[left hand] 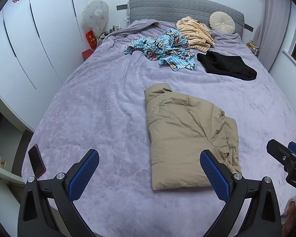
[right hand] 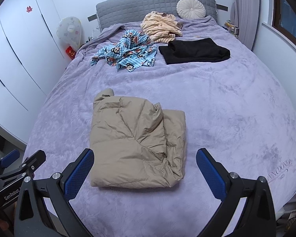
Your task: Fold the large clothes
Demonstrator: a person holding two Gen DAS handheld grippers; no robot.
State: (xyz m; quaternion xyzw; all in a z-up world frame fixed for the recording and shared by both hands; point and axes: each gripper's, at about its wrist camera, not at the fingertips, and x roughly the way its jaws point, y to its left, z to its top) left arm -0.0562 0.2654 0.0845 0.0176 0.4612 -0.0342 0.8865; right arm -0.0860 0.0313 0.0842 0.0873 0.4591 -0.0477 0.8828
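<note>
A tan puffer jacket [left hand: 189, 138] [right hand: 136, 142] lies folded into a thick rectangle on the lilac bedspread [left hand: 100, 114] [right hand: 227, 108], near the foot of the bed. My left gripper [left hand: 149, 165] hovers open above the bed's near edge, its right finger over the jacket's lower corner, nothing between the pads. My right gripper [right hand: 145, 163] is open too, held above the jacket's near edge without touching it. Each gripper shows at the other view's side edge.
Further up the bed lie a folded black garment [left hand: 227, 65] [right hand: 193, 51], a crumpled blue cartoon-print garment [left hand: 163, 49] [right hand: 126, 51] and a striped cream one [left hand: 197, 33] [right hand: 159, 27]. A phone [left hand: 36, 161] rests near the left edge. A wardrobe [left hand: 29, 39] stands left.
</note>
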